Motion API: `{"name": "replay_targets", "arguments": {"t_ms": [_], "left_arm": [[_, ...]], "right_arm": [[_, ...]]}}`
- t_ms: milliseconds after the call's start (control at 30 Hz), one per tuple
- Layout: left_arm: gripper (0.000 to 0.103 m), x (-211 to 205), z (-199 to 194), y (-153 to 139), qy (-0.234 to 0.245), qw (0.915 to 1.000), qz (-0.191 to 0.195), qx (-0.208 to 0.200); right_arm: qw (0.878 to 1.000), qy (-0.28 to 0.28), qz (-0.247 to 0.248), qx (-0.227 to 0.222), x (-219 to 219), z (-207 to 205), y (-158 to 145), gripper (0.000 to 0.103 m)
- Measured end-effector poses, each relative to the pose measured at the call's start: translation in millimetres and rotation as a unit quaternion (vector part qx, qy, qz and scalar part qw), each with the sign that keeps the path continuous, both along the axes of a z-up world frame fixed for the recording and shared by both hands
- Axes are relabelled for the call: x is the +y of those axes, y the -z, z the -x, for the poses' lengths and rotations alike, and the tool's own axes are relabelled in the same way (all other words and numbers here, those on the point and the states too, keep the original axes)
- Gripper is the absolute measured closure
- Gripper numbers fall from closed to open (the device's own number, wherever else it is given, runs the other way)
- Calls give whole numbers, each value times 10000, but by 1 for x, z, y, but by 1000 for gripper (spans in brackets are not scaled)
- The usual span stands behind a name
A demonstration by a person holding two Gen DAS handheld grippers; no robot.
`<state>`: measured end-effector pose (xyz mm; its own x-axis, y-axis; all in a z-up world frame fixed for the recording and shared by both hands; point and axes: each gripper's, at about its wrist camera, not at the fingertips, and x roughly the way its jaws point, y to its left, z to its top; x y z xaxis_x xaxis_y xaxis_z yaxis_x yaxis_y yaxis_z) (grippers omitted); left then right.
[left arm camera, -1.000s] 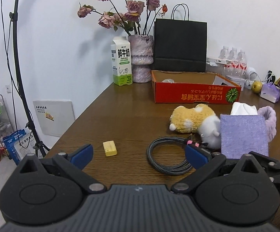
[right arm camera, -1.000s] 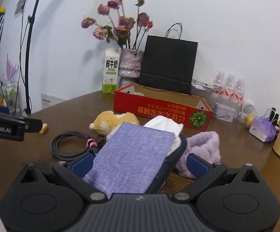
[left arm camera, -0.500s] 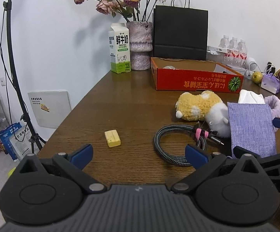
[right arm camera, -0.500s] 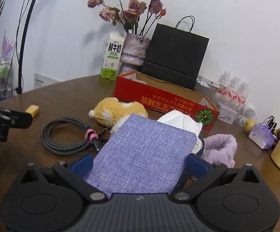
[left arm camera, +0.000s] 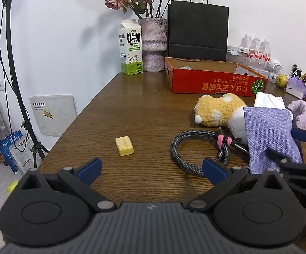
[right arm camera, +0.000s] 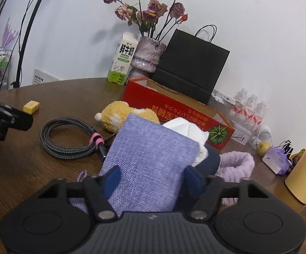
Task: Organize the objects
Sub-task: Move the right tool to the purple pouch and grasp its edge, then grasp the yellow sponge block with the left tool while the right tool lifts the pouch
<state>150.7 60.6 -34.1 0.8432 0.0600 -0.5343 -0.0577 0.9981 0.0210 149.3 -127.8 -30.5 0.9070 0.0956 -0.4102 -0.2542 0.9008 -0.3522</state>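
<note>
Right gripper (right arm camera: pixel 150 176) jaws just closed in, pads pinching the purple fabric tissue pouch (right arm camera: pixel 150 158) beside the plush toy (right arm camera: pixel 119 116), coiled cable (right arm camera: pixel 68 137) nearby, left gripper (left arm camera: pixel 150 169) spread wide above bare wooden table (left arm camera: pixel 131 110), yellow block (left arm camera: pixel 124 145) ahead, red cardboard box (left arm camera: pixel 214 82) behind.

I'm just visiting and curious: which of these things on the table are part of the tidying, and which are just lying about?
Likely part of the tidying:
- purple pouch, in the right claw
- plush toy
- coiled cable
- yellow block
- red box

Probably just lying about:
- milk carton
- vase
- black bag
</note>
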Motion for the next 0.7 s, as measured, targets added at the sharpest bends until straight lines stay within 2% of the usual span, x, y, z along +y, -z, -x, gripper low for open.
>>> {"name": "replay_targets", "arguments": {"t_ms": [100,200,300,700], "left_arm": [[0,4,-2,-1,-12,10000,-70,25],[0,10,-5,-2,-49,9999,-161,37],[0,17,-9,-1,-94,9997,-217,75],[0,51,-51,14,-335,9981,56,519]], "right_arm": [[9999,-106,-107,-27,-3,3,-3,75],[9996,-212,-170,-67,-5,6,-6,86],[9990,-335,-274,-86,-5,8,-8,93],[9974,-487,-526,15,-6,6,-11,96]]}}
